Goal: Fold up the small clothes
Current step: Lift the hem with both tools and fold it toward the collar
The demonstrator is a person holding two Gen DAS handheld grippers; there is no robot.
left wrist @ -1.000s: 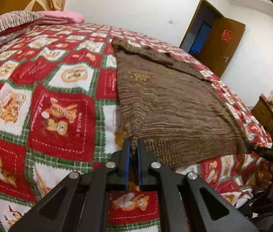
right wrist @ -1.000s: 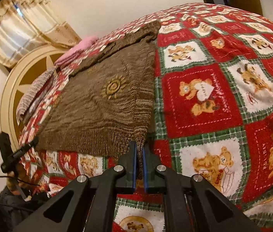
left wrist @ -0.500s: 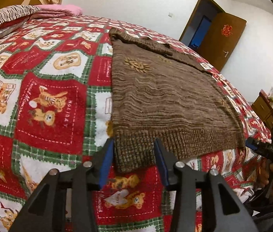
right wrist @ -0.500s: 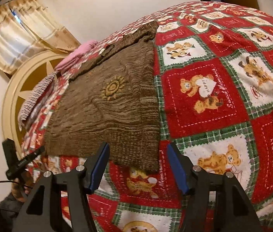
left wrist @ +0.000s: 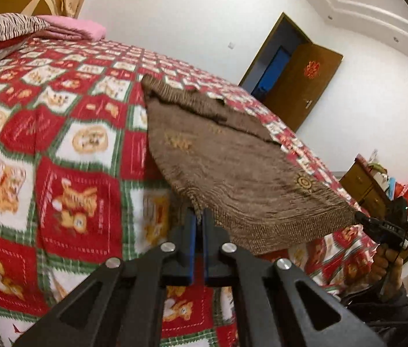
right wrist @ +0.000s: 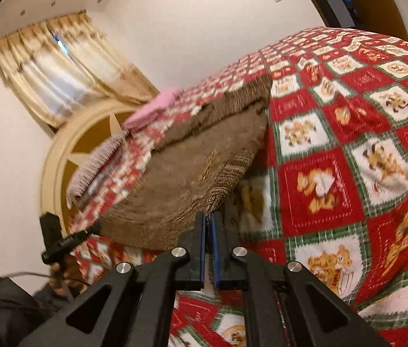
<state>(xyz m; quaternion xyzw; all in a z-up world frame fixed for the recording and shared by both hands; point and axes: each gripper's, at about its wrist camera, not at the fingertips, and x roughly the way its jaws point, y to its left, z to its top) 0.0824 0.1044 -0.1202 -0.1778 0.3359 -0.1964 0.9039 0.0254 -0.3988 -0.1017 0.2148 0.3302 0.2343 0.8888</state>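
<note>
A brown knitted sweater lies on the red patterned bedspread, its near hem lifted off the bed. My left gripper is shut on the hem's left corner. My right gripper is shut on the hem's right corner; it also shows at the right of the left wrist view. The sweater hangs between the two grippers, its far end with the folded sleeves still resting on the bed. The left gripper shows at the left of the right wrist view.
Pink and striped bedding lie at the head of the bed by a round headboard. An open wooden door and a low cabinet stand beyond the bed's right side. A curtained window is behind the headboard.
Half a second ago both grippers were open around the hem lying flat. Now both are shut on the hem corners and have lifted the near end of the sweater.
</note>
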